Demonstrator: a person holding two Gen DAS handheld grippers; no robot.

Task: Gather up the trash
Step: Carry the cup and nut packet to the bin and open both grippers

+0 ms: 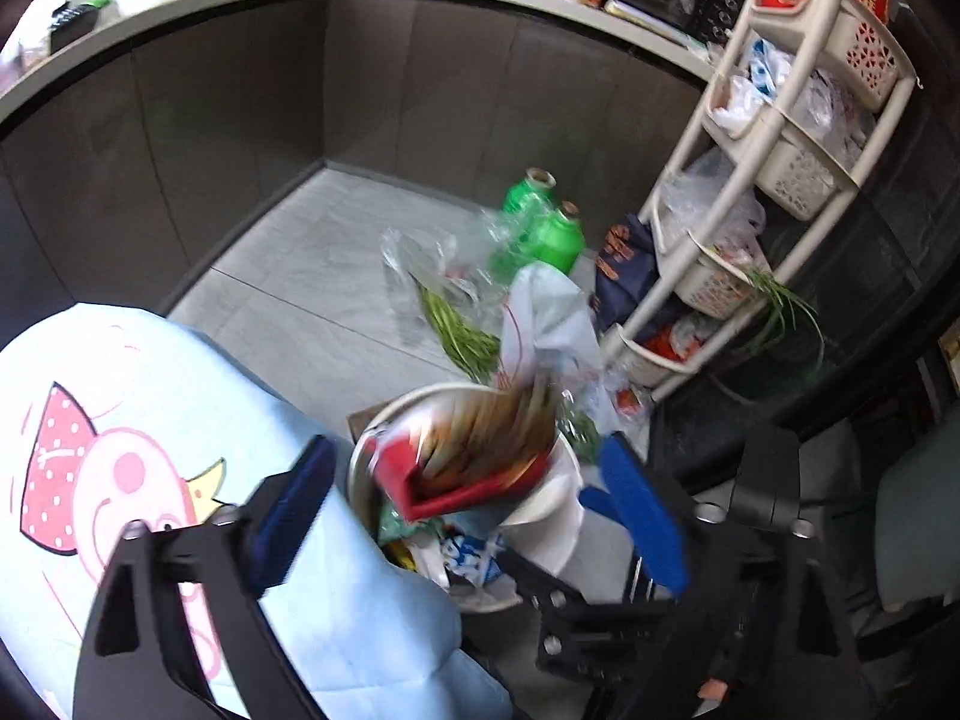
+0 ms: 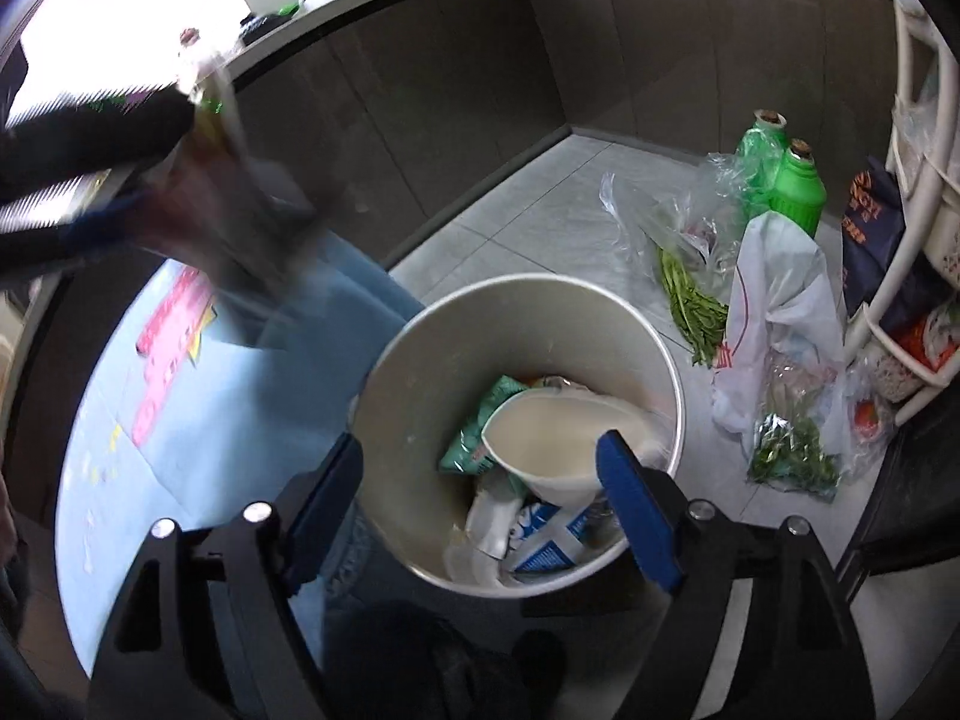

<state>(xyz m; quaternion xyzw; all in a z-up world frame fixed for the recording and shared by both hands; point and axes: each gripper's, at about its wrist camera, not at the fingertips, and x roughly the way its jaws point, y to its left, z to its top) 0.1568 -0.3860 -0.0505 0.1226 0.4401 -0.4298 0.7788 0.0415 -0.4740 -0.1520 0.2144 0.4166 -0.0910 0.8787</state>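
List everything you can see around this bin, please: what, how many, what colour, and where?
bin: one, cream, on the floor by the blue cloth
paper bowl: one, cream, inside the bin
red box: one, blurred, over the bin's mouth
green bottles: two, on the floor behind the bags
plastic bags: several, clear and white, some holding greens
shelf rack: one, cream, far right
blue cloth: one, pig print, left
left gripper: open
right gripper: open, over the bin

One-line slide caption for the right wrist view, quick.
Open right gripper above the trash bin, where a paper bowl lies on wrappers and a carton.
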